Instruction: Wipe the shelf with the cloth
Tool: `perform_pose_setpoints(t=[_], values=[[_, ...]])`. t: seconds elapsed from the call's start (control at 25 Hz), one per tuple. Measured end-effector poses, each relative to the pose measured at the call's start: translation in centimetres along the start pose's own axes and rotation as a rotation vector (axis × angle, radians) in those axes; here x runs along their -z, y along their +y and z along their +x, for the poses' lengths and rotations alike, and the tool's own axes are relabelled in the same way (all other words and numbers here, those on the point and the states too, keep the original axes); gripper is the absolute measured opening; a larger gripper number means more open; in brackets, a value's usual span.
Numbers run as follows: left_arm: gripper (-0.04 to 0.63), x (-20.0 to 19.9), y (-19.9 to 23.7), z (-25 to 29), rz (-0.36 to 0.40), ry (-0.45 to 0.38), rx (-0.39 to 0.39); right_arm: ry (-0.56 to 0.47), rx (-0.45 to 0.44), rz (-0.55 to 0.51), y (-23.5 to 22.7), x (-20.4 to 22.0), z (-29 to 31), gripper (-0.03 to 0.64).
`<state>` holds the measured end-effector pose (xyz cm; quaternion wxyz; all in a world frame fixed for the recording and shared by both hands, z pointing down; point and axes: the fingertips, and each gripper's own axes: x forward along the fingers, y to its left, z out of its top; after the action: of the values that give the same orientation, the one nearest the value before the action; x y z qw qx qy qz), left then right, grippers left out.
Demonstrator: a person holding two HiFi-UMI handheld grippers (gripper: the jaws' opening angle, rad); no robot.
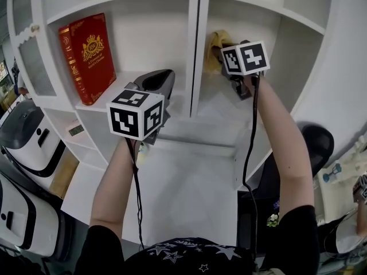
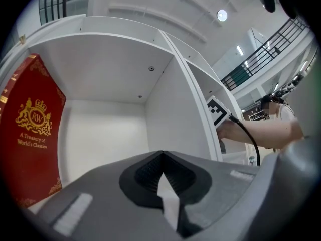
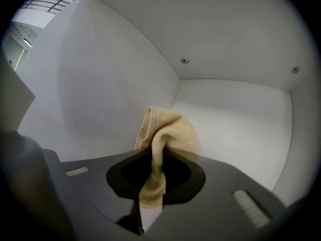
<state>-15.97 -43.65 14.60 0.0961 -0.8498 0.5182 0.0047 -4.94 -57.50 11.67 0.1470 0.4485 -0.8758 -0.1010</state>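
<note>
Head view: white shelf (image 1: pixel 149 44) fills the frame, split by 1 upright divider into 2 compartments. Same unit seen in left gripper view (image 2: pixel 105 129) and right gripper view (image 3: pixel 241 114); walls bare white, screw heads visible on the underside of the board above.

Red book (image 1: pixel 87 57) stands in the left compartment at 10 o'clock of the frame, leaning slightly, gold crest on the cover. In left gripper view it sits at 9 o'clock (image 2: pixel 27 134).

Left gripper (image 1: pixel 157 82) is at the front edge of the left compartment, at 4 o'clock from the book and apart from it. Its marker cube (image 1: pixel 136 114) faces the camera. In its own view the jaws (image 2: pixel 161 157) are pressed together at the tips with nothing between them.

Right gripper (image 1: pixel 225 62) reaches into the right compartment at 1 o'clock of the frame, marker cube (image 1: pixel 245 58) on top, black cable (image 1: pixel 250 142) trailing down along the forearm. Its jaws (image 3: pixel 155 157) are pinching the cloth.

Cloth (image 1: pixel 217 47), pale yellow, is bunched at the jaw tips next to the divider wall. In right gripper view the cloth (image 3: pixel 168 132) humps up above the jaws at 12 o'clock, and 1 hemmed end hangs down through them toward 6 o'clock. Whether it touches the wall, I cannot tell.
</note>
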Motion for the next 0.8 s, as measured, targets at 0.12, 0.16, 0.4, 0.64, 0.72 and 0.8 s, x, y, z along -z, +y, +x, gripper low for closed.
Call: perform_pose_setpoints(t=[0.12, 0.16, 0.4, 0.64, 0.72, 0.8], values=[[0.0, -0.5, 0.1, -0.1, 0.005, -0.004, -0.001, -0.04, 0.044, -0.029, -1.0, -2.6, -0.7, 0.077], [0.001, -0.6, 0.1, 0.0, 0.008, -0.005, -0.001, -0.054, 0.061, -0.041, -1.3, -3.4, -0.9, 0.077], [0.0, -1.1, 0.2, 0.2, 0.019, -0.005, 0.01, -0.117, 0.115, -0.081, -2.2, -7.7, -0.6, 0.077], [0.0, -1.5, 0.7, 0.5, 0.013, -0.015, 0.015, -0.133, 0.182, -0.159, -3.0, -9.6, 0.7, 0.077], [0.001, -1.6, 0.8, 0.6, 0.012, -0.019, 0.016, -0.143, 0.191, -0.181, -3.3, -10.0, 1.3, 0.077], [0.0, -1.7, 0.8, 0.7, 0.015, -0.021, 0.02, -0.158, 0.193, -0.185, -3.5, -10.3, 1.6, 0.077]])
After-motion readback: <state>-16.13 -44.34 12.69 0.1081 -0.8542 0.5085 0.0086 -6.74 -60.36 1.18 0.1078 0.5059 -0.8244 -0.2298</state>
